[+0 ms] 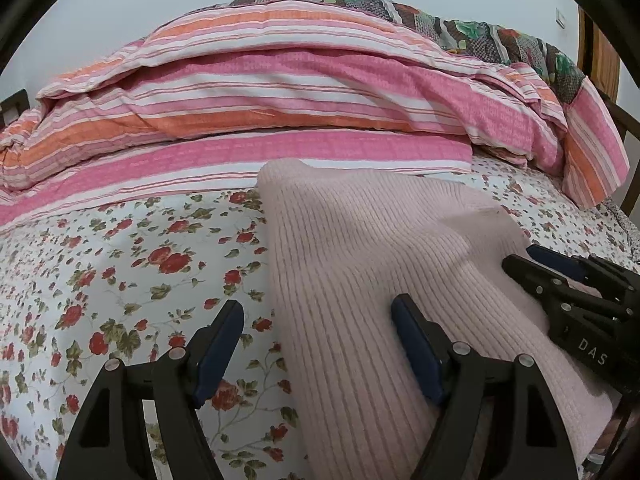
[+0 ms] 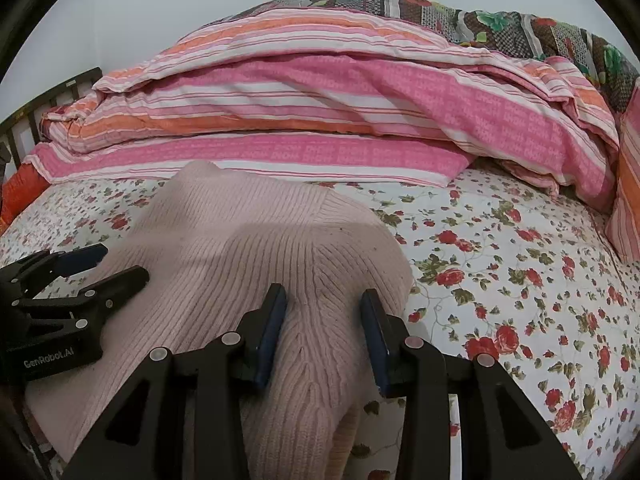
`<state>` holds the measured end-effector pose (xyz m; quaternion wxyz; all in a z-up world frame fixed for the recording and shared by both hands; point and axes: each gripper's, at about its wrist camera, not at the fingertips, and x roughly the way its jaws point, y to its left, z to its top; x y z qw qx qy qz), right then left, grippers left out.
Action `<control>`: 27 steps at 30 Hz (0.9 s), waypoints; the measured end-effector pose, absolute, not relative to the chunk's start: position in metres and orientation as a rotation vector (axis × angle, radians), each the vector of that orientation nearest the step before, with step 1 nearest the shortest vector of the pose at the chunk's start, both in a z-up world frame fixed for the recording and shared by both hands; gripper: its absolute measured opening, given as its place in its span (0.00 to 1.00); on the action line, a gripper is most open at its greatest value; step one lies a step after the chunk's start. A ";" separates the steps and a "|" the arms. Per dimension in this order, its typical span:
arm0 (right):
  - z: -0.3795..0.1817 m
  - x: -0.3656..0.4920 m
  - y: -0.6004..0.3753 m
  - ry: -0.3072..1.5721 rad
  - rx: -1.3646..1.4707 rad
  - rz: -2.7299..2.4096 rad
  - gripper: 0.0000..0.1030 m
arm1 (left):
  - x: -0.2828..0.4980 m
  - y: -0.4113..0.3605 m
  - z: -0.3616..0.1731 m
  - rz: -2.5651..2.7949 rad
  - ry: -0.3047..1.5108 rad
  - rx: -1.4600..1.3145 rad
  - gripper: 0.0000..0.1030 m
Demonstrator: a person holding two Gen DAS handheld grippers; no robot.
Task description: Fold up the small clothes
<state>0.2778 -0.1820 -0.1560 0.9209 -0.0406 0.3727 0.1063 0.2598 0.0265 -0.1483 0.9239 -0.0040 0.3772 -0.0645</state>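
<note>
- The bed (image 1: 120, 264), under its floral sheet, carries everything; a striped pink and orange quilt (image 1: 280, 92) is heaped along its far edge.
- My pink ribbed knit sweater (image 1: 360, 248) lies across the middle of the bed, its far end reaching almost to the quilt and its near end running under both of my tools.
- My left gripper (image 1: 316, 344) is spread wide over the sweater's left edge: one finger hangs above bare sheet, the other above the knit, and nothing is pinched.
- My right gripper (image 2: 324, 332) is partly spread and straddles a raised ridge of knit at the sweater's right side. The pads sit close beside the ridge, but I see no squeeze, so I judge it not held.
- To do this step well, I think I should take both sides at matching points, catching every layer, and only lift once each pinch is firm, keeping the edges level so the fold lands square.
- The loose knit may stretch or slip if I grab too little.
</note>
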 end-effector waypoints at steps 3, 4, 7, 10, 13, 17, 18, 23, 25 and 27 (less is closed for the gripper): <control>-0.156 0.277 -0.182 0.763 -0.086 0.217 0.35 | 0.257 0.025 -0.148 -0.123 0.767 0.003 0.75; -0.156 0.278 -0.182 0.761 -0.087 0.216 0.36 | 0.257 0.025 -0.148 -0.122 0.765 0.005 0.75; -0.157 0.277 -0.182 0.755 -0.093 0.213 0.36 | 0.256 0.025 -0.148 -0.124 0.761 0.003 0.75; -0.157 0.276 -0.182 0.749 -0.092 0.214 0.37 | 0.256 0.025 -0.148 -0.124 0.755 0.003 0.75; -0.157 0.275 -0.182 0.744 -0.089 0.214 0.38 | 0.256 0.025 -0.148 -0.124 0.751 0.004 0.75; -0.157 0.273 -0.182 0.736 -0.092 0.212 0.38 | 0.253 0.025 -0.149 -0.120 0.744 0.001 0.75; -0.157 0.273 -0.182 0.734 -0.094 0.208 0.38 | 0.253 0.026 -0.149 -0.120 0.742 0.000 0.75; -0.157 0.272 -0.182 0.731 -0.091 0.200 0.41 | 0.252 0.025 -0.148 -0.117 0.741 0.003 0.75; -0.157 0.272 -0.181 0.730 -0.089 0.196 0.42 | 0.252 0.025 -0.148 -0.116 0.740 0.002 0.75; -0.157 0.272 -0.182 0.728 -0.087 0.187 0.44 | 0.252 0.025 -0.148 -0.116 0.740 0.002 0.75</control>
